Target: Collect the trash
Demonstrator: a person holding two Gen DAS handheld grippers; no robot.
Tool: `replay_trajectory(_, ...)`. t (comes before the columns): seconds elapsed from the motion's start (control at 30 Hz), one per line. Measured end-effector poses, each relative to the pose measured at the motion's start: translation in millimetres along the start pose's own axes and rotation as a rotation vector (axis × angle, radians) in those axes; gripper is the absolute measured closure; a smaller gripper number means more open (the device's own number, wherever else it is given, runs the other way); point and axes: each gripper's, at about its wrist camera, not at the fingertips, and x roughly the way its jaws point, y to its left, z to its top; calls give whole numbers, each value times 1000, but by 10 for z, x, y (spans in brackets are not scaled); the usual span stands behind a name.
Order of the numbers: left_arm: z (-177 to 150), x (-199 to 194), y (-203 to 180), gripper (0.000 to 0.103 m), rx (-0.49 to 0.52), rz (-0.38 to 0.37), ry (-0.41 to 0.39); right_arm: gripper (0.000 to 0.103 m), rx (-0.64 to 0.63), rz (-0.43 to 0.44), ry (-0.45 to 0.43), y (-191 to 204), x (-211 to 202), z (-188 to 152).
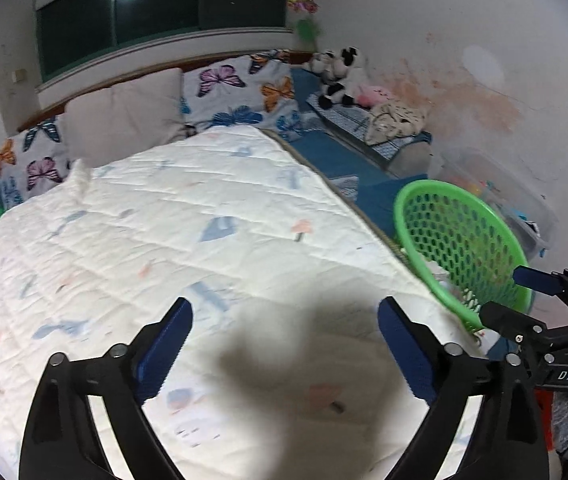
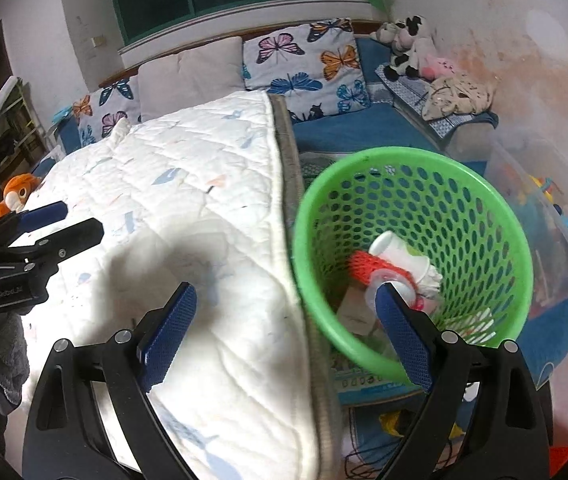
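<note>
A green mesh basket [image 2: 460,208] stands beside the bed's right edge and also shows in the left wrist view [image 1: 456,232]. Inside lie a white paper cup [image 2: 400,254], red foam netting [image 2: 368,266] and other wrappers. My right gripper [image 2: 286,300] is open and empty, straddling the quilt edge and the basket rim. My left gripper [image 1: 284,316] is open and empty above the white quilt [image 1: 172,240]. A small dark scrap [image 1: 338,407] lies on the quilt near the left gripper. The right gripper shows in the left wrist view [image 1: 516,296], and the left one in the right wrist view [image 2: 64,220].
Butterfly pillows [image 1: 240,92] and plain pillows [image 1: 124,120] line the headboard. Stuffed toys [image 1: 336,76] and folded cloth sit at the back right. A clear plastic storage box [image 2: 544,216] stands by the stained wall. An orange plush toy [image 2: 16,196] lies left of the bed.
</note>
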Motion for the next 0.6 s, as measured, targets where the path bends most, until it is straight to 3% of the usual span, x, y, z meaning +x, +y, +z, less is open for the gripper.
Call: replay_trajectory(0.6,-422,-491,475,8,-99,135,-30,9,-33,30,-35,510,-121,-80)
